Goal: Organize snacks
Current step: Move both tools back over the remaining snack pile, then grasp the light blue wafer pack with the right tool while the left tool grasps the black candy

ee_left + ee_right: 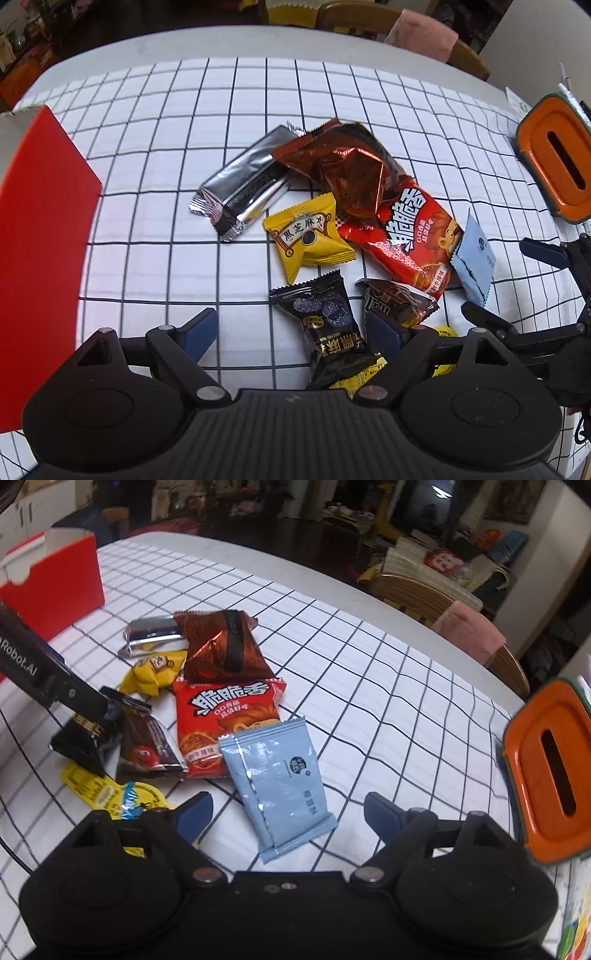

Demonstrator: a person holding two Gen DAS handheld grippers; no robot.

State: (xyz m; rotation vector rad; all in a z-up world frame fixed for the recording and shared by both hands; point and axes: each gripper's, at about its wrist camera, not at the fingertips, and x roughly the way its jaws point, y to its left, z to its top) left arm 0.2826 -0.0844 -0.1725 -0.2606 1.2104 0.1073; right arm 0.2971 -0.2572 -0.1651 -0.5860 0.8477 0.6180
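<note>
Several snack packets lie in a heap on the checked tablecloth (177, 118). They include a silver bar (240, 188), a brown foil bag (343, 166), a yellow candy (310, 240), a red snack bag (402, 236) and a dark brown packet (399, 299). My left gripper (291, 330) is open, low over a black candy packet (325, 332) that lies flat between its blue pads. My right gripper (288, 814) is open too, and a light blue sachet (280, 782) lies on the cloth between its fingers, untouched. A yellow packet (107, 790) is partly hidden under the left gripper.
A red cardboard box (40, 229) with an open top stands at the left of the table. An orange-lidded container (550, 768) with a slot sits at the right. Wooden chairs (424, 598) with a pink cloth stand beyond the far table edge.
</note>
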